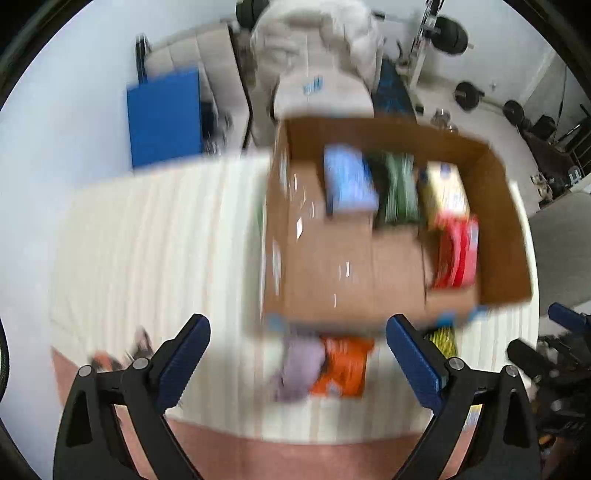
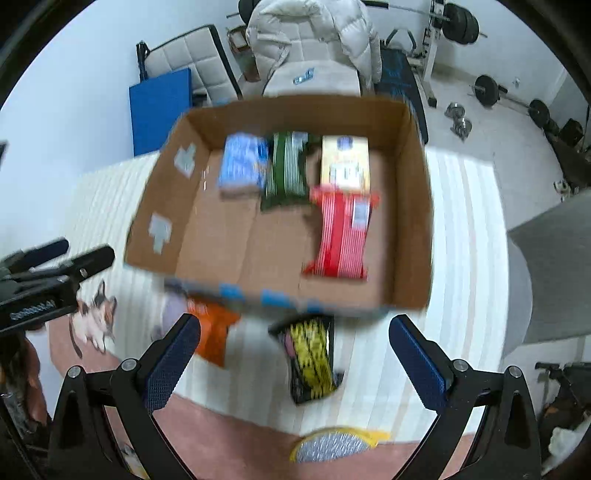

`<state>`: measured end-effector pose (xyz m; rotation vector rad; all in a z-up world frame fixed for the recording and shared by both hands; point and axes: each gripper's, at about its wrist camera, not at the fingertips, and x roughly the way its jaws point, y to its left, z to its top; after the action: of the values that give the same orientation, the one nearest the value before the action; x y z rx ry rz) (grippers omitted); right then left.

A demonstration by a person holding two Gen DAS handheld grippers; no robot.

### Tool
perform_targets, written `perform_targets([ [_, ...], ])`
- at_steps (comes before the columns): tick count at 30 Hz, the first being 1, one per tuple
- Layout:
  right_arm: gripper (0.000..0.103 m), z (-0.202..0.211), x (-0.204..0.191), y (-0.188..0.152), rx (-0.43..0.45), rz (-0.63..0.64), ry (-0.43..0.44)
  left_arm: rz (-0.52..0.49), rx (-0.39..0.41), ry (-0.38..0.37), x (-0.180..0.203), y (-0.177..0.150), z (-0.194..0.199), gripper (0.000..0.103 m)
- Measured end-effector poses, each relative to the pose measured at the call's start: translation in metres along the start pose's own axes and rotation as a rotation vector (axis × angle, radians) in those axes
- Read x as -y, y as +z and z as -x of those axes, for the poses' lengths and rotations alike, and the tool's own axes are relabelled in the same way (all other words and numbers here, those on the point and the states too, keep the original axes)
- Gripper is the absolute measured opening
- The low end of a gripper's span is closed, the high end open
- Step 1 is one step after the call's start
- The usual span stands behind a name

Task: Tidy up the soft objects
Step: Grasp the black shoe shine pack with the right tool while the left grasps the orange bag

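Observation:
An open cardboard box [image 1: 502, 229] [image 2: 410, 229] sits on a white ribbed mat. Inside lie a blue pack [image 1: 347, 181] [image 2: 243, 162], a green striped pack [image 1: 400, 188] [image 2: 288, 166], a yellow pack [image 1: 445, 188] [image 2: 345, 162] and a red striped pack [image 1: 456, 254] [image 2: 341, 232]. In front of the box lie a lilac soft item [image 1: 299, 365], an orange pack [image 1: 343, 365] [image 2: 214, 332] and a yellow-black pack [image 2: 312, 358] [image 1: 443, 339]. My left gripper [image 1: 297, 354] is open and empty above the lilac and orange items. My right gripper [image 2: 293, 354] is open and empty above the yellow-black pack.
The white mat [image 1: 155, 240] [image 2: 465, 236] lies on a pink cloth with a cat print [image 2: 94, 317]. Behind stand a chair with a puffy jacket [image 2: 310, 33], a blue pad [image 2: 159, 107] and gym weights [image 2: 487, 90]. The left gripper's body [image 2: 40, 288] shows at left.

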<state>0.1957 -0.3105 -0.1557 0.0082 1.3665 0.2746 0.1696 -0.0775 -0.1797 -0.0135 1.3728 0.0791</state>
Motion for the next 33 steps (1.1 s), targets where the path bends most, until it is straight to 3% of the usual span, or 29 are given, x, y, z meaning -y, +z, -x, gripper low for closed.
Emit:
perform_targets([
  [2,0.102,-0.016,0.005,-0.019,-0.033,-0.014,0.005,0.023,-0.087,-0.054,-0.002,-0.017,-0.026,0.095],
  [4,0.093,-0.040,0.011,-0.033,-0.091,-0.035,0.015,0.019,-0.139,-0.086,0.005,-0.031,-0.052,0.082],
  [6,0.084,-0.059,0.016,-0.040,-0.128,-0.048,0.022,-0.016,-0.179,-0.078,0.019,-0.039,-0.070,0.079],
  [15,0.084,-0.134,0.016,-0.052,-0.238,-0.002,0.001,-0.104,-0.311,-0.047,0.062,-0.053,-0.141,0.079],
  [18,0.084,-0.149,0.017,-0.052,-0.257,0.009,-0.028,-0.132,-0.320,-0.019,0.071,-0.052,-0.147,0.042],
  [20,0.082,-0.155,0.018,-0.052,-0.268,0.008,-0.041,-0.116,-0.327,-0.023,0.071,-0.053,-0.148,0.042],
  [23,0.055,-0.158,0.017,-0.056,-0.281,0.019,-0.053,-0.113,-0.321,-0.012,0.073,-0.059,-0.144,0.038],
  [28,0.053,-0.152,0.018,-0.073,-0.316,0.026,-0.076,-0.088,-0.336,-0.034,0.071,-0.084,-0.130,0.037],
  [33,0.053,-0.139,0.029,-0.112,-0.365,0.001,-0.062,-0.082,-0.356,-0.052,0.077,-0.122,-0.123,0.037],
])
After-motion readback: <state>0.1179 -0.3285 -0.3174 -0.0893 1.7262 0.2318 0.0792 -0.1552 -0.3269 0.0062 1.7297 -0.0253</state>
